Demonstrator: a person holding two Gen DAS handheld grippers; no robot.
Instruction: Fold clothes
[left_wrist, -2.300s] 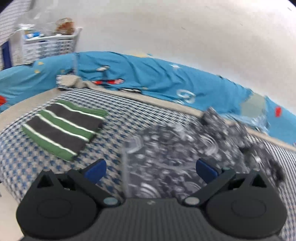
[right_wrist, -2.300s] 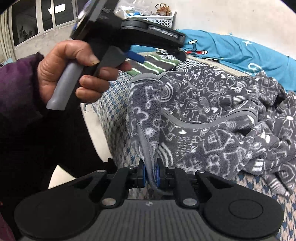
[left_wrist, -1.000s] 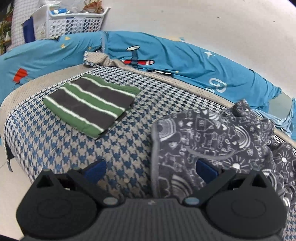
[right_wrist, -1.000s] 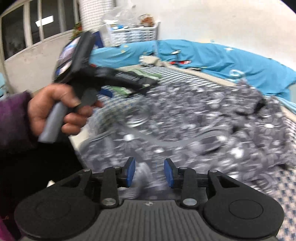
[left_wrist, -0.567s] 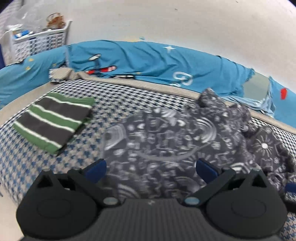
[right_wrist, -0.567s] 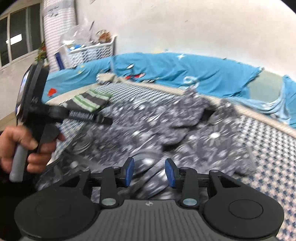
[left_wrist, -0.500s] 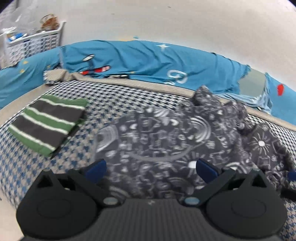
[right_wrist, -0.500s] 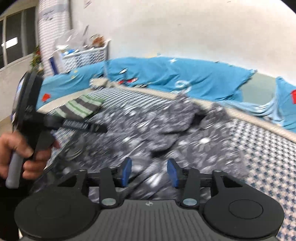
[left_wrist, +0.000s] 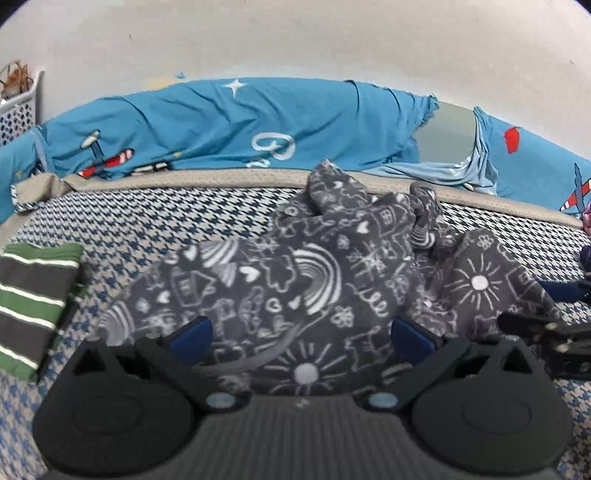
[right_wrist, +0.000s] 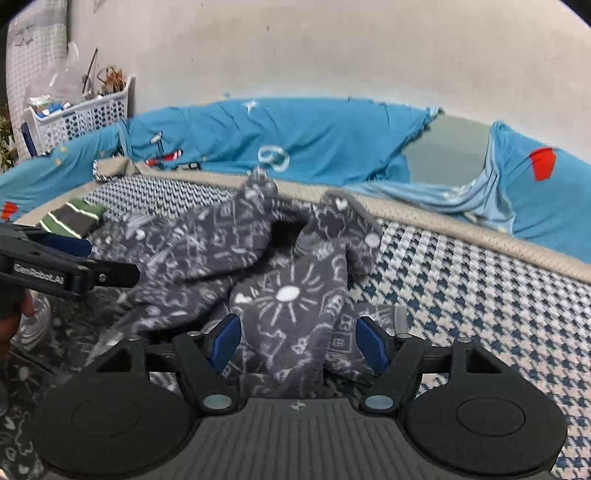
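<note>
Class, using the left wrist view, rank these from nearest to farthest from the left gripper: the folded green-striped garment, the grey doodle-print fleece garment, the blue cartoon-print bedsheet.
1. Grey doodle-print fleece garment: directly ahead, between the open jaws.
2. Folded green-striped garment: left side, on the houndstooth cover.
3. Blue cartoon-print bedsheet: along the back wall.

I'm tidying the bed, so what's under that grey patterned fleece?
The grey patterned fleece lies crumpled on the houndstooth bed cover. Anything beneath its folds is hidden.
</note>
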